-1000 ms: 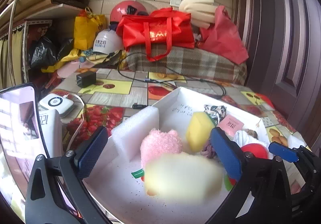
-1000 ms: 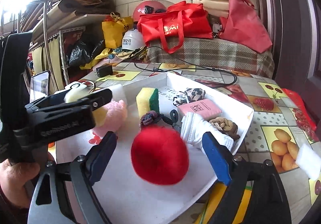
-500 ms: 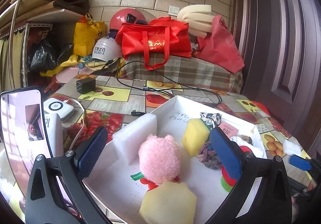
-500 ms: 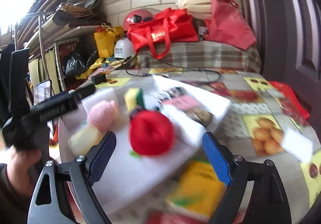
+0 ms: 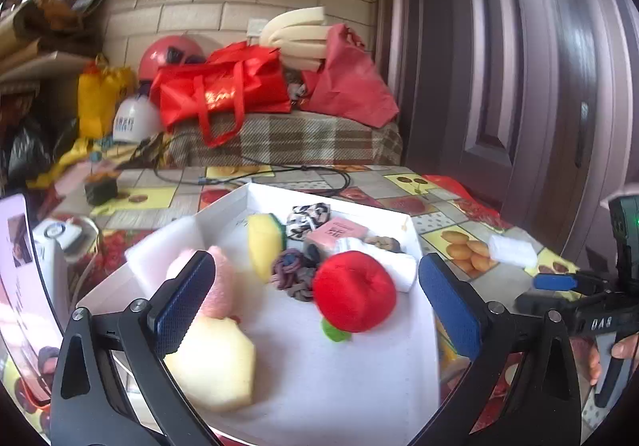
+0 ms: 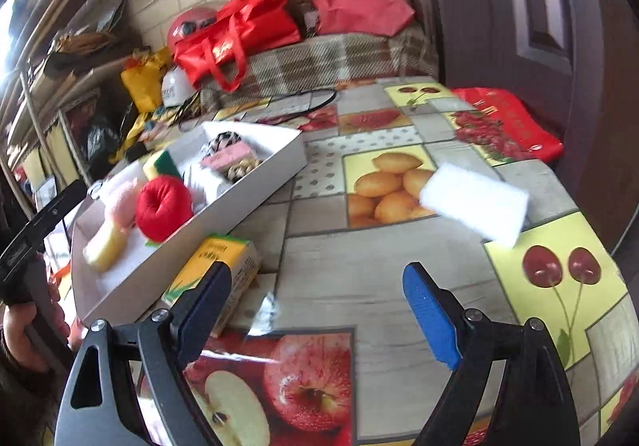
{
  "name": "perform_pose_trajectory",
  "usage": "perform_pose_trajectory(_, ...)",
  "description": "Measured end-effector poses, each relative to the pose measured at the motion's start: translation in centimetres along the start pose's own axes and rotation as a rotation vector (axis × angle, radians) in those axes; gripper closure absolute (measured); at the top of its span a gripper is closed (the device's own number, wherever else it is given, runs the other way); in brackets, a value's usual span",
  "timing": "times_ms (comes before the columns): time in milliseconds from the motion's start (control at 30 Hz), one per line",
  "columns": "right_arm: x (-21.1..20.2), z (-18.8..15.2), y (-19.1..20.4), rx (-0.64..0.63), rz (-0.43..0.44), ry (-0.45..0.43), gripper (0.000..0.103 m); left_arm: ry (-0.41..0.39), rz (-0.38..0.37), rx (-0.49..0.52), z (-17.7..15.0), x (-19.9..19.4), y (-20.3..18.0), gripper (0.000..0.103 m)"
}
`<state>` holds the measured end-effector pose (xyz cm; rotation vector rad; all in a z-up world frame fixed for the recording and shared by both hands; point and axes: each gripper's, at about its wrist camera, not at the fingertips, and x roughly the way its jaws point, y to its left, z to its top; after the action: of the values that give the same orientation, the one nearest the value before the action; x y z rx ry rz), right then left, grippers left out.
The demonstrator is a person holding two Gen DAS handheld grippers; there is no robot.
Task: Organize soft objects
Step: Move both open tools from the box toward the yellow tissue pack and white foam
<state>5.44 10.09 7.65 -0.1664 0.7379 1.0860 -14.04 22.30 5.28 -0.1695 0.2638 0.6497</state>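
Observation:
A white tray (image 5: 359, 398) (image 6: 255, 186) holds a red plush ball (image 5: 353, 292) (image 6: 161, 206), a pink plush (image 5: 217, 286), a pale yellow sponge (image 5: 215, 362) (image 6: 104, 246), a yellow-green sponge (image 5: 263, 242), knotted cords and a pink packet. My left gripper (image 5: 315, 304) hovers open over the tray's near end, nothing between its fingers. My right gripper (image 6: 317, 304) is open above bare tablecloth to the right of the tray. A white foam block (image 6: 475, 204) (image 5: 513, 250) lies on the cloth beyond it.
A yellow-green carton (image 6: 215, 278) lies against the tray's outer wall near my right gripper's left finger. A red bag (image 6: 507, 122) sits at the table's far right edge. A phone (image 5: 20, 286) stands left of the tray. Bags, helmets and a plaid-covered box (image 5: 287, 138) crowd the back.
The right gripper swung right, off the tray and away from the red ball, to over the tablecloth. The left view shifted right, so the red ball now sits between its fingers' sightline.

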Motion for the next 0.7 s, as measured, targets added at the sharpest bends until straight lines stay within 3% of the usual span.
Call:
perform_pose_trajectory(233, 2.6, -0.2, 6.3, -0.180, 0.035, 0.087, 0.015, -0.001, 0.005, -0.025, 0.1, 0.0, 0.5, 0.000)
perform_pose_trajectory(400, 5.1, 0.0, 8.6, -0.246, -0.028, 0.147, 0.016, 0.000, 0.001, -0.021, 0.0, -0.1, 0.4, 0.000)
perform_pose_trajectory(433, 5.3, -0.1, 8.6, -0.250, -0.030, 0.159, 0.023, -0.003, -0.002, -0.014, 0.0, -0.2, 0.3, 0.000)
perform_pose_trajectory(467, 5.4, 0.0, 8.3, -0.241, -0.018, 0.168, 0.039, -0.006, -0.004, -0.007, -0.1, -0.3, 0.1, 0.000)
perform_pose_trajectory(700, 2.1, -1.7, 3.9, -0.123, -0.005, 0.178, 0.049, 0.002, -0.030, 0.063, -0.3, -0.6, -2.0, 0.000)
